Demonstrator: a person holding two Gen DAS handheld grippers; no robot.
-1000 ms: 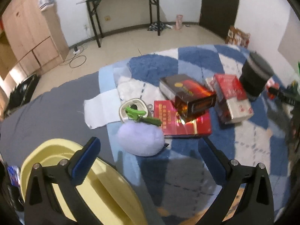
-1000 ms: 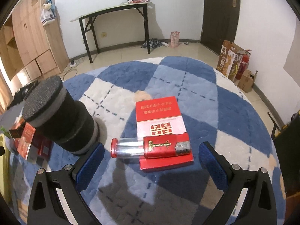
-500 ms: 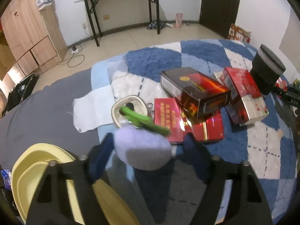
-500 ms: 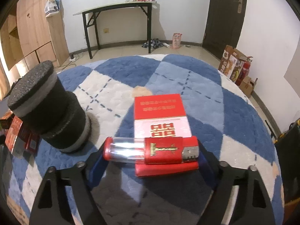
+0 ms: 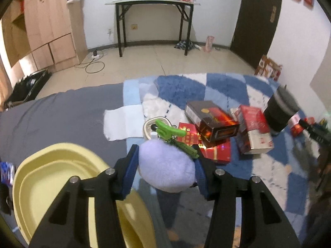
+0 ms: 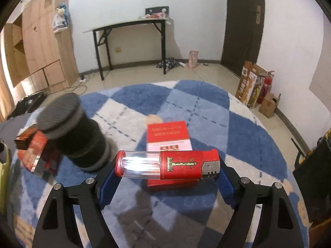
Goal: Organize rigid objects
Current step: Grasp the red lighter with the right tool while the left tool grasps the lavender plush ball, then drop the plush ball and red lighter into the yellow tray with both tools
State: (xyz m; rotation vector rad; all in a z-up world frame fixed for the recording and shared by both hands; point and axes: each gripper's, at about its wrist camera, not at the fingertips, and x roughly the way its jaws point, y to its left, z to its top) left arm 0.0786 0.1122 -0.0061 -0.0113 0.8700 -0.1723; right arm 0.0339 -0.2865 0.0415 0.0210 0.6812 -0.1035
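Note:
In the left wrist view my left gripper [image 5: 165, 167] is shut on a lavender plush pom-pom [image 5: 166, 168] with a green clip [image 5: 171, 135] on top, beside the yellow basin [image 5: 53, 173]. Red and dark boxes [image 5: 211, 122] lie on the blue checked rug. In the right wrist view my right gripper [image 6: 163, 175] is shut on a large red lighter with a clear end [image 6: 167, 165], held by its two ends just above a red box [image 6: 168, 136]. A black foam cylinder [image 6: 72, 132] stands to the left.
A round tin [image 5: 153, 125] and white tissue [image 5: 122, 124] lie behind the pom-pom. A red-and-white box [image 5: 254, 132] lies right of the pile. The grey sheet [image 5: 51, 115] covers the left. Cartons [image 6: 250, 86] stand on the floor at the right.
Both grippers have closed: the left onto the pom-pom, the right onto the lighter. Both cameras now sit higher and look more level into the room.

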